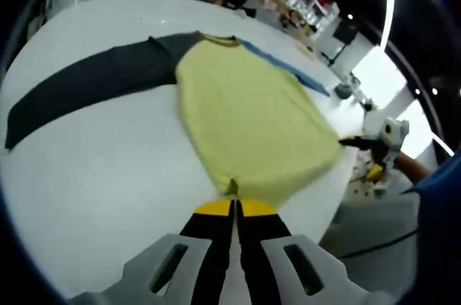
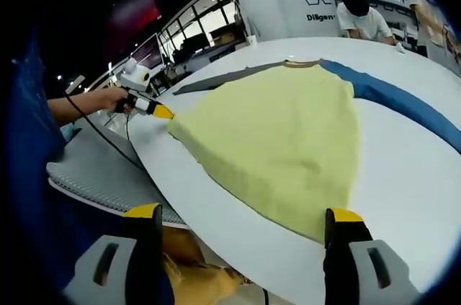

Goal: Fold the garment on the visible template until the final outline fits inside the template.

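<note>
The left tool (image 1: 234, 208) pinches the near hem of the yellow knit garment (image 1: 248, 114) on the white tabletop (image 1: 108, 168); the right tool (image 2: 245, 220) gapes open at the tabletop's edge.

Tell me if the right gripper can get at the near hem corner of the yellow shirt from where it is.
Probably yes. The right gripper is open, with the yellow shirt's hem corner lying just ahead near one jaw, flat on the white table, nothing between them.

Yellow body, mismatched sleeves on white

The garment (image 1: 248, 121) is plain pale yellow, one sleeve (image 1: 86, 89) dark grey, the other sleeve (image 2: 403, 99) blue, on a white desk (image 1: 94, 189); the left gripper (image 1: 235, 208) is black with yellow tips, as is the right gripper (image 2: 241, 217).
</note>
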`<control>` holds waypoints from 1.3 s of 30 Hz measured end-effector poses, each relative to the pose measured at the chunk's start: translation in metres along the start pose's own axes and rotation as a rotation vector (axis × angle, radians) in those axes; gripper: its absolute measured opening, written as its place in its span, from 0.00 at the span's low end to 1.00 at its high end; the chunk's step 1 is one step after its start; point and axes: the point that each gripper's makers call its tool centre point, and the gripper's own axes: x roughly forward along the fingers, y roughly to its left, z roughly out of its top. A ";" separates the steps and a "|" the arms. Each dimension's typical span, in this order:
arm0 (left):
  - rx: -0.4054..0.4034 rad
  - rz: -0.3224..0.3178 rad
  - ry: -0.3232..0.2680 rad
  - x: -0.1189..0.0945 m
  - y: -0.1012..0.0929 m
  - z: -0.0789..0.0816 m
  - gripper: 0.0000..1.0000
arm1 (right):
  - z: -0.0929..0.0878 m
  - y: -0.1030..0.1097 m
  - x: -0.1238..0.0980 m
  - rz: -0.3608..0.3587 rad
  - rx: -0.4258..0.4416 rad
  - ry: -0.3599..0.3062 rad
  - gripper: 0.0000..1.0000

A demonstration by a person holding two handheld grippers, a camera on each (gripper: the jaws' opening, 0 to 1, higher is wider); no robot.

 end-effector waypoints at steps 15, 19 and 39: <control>0.077 -0.045 -0.067 0.016 -0.028 -0.009 0.08 | -0.003 0.001 0.001 0.008 -0.009 0.021 0.95; 0.060 -0.045 -0.041 0.012 -0.028 -0.015 0.02 | -0.002 0.005 0.001 0.008 -0.013 0.027 0.96; -0.160 -0.115 -0.043 -0.018 -0.041 -0.022 0.01 | -0.001 0.010 -0.012 0.030 0.017 0.001 0.93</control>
